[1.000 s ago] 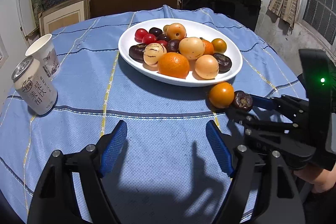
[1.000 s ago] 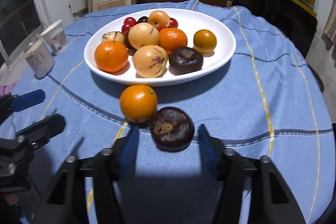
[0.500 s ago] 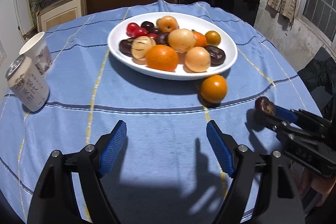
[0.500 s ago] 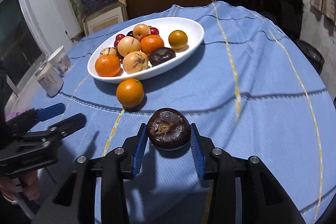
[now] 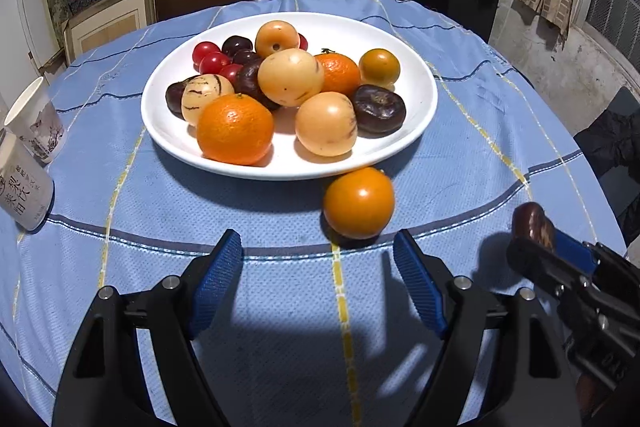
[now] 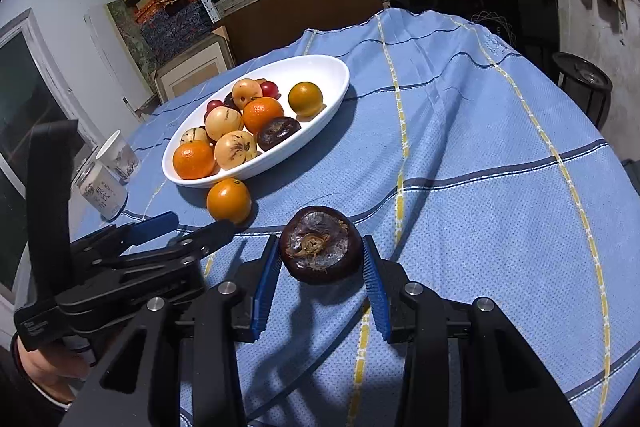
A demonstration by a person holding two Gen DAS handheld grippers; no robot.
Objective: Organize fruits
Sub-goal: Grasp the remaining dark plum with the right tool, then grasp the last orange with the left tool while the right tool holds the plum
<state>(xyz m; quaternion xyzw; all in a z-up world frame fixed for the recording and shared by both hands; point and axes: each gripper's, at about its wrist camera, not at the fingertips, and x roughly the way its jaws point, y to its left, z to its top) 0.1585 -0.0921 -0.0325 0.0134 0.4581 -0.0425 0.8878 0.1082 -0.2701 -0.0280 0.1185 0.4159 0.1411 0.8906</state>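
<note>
Right wrist view: right gripper (image 6: 320,263) jaws hold the dark brown wrinkly fruit (image 6: 320,245). Left gripper (image 5: 318,279) jaws wide, empty. Round orange fruit (image 5: 359,202) waits beside the white oval plate (image 5: 416,131).

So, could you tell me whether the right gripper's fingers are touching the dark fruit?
Touching. The right wrist view shows both blue fingers pressed against the sides of the dark fruit, no gap visible.

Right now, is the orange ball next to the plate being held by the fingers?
No, the orange sits alone on the cloth beside the plate, ahead of the open left fingers.
</note>
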